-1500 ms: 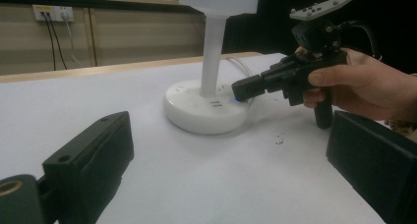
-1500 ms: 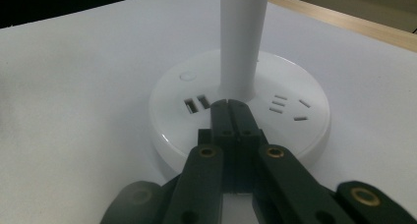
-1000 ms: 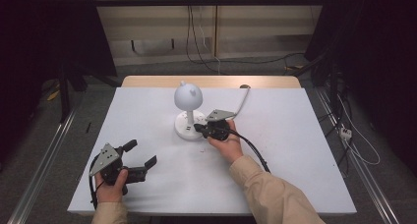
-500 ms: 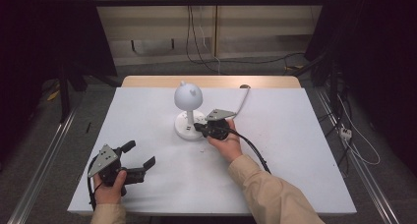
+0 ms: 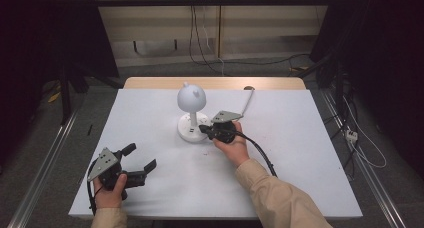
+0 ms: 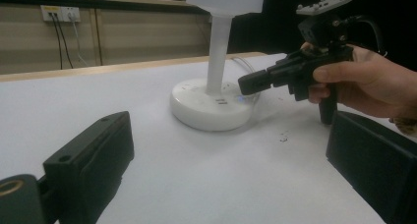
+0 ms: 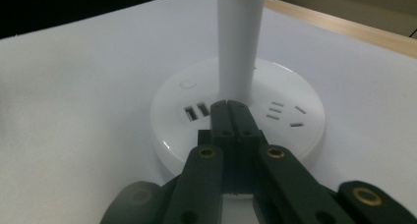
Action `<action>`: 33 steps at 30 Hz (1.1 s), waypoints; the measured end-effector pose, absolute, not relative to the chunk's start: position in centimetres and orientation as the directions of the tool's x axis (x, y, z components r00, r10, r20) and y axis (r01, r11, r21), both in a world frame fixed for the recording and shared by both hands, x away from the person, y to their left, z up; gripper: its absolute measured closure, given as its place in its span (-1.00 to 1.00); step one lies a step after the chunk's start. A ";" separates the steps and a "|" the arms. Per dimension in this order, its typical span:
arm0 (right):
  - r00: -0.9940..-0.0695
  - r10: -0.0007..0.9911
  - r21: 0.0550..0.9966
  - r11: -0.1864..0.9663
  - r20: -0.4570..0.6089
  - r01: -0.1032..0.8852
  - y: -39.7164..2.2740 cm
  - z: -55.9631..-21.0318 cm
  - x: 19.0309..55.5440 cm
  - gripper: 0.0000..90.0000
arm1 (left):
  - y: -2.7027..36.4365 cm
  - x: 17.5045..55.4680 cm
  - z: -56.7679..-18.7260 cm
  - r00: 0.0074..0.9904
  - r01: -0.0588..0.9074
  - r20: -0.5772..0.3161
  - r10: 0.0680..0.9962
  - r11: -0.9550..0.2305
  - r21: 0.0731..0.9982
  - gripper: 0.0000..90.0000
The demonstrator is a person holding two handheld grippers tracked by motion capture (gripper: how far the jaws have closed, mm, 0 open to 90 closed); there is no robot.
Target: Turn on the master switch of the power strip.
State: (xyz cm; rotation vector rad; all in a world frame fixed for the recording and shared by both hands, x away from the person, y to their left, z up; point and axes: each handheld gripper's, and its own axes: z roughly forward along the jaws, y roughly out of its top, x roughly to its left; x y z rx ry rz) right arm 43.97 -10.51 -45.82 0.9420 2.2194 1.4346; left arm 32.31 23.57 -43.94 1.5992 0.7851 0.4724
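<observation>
A white desk lamp stands mid-table, with a round head (image 5: 191, 96) on a straight stem (image 7: 238, 42) and a flat round base (image 5: 186, 133) that carries sockets and two USB ports (image 7: 195, 111). My right gripper (image 5: 202, 129) is shut with nothing between its jaws. Its joined tips (image 7: 229, 106) lie over the top of the base, right at the foot of the stem. Whether they touch the base I cannot tell. The left gripper view shows that gripper (image 6: 248, 84) from the side, just above the base (image 6: 211, 103). My left gripper (image 5: 139, 156) rests open near the front left corner, holding nothing.
The lamp's white cable (image 5: 246, 100) runs off toward the table's back edge (image 5: 215, 83). A black cable (image 5: 260, 150) trails from the right gripper along the sleeve. A few small specks (image 5: 205, 152) lie on the white tabletop (image 5: 300, 138) in front of the base.
</observation>
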 end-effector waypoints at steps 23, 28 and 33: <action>-0.705 0.691 0.893 0.204 0.159 0.401 -11.9 -44.6 42.2 0.06 | 23.3 32.3 -43.9 0.691 0.226 -0.126 0.712 -0.046 0.973 -0.92; -0.688 0.704 0.891 0.182 0.178 0.416 -13.2 -44.4 41.4 -0.16 | 23.4 32.2 -43.9 0.690 0.226 -0.125 0.713 -0.048 0.973 -0.92; -0.680 0.712 0.890 0.182 0.173 0.418 -14.3 -44.3 40.9 -0.28 | 23.4 32.2 -43.9 0.690 0.226 -0.123 0.714 -0.050 0.973 -0.92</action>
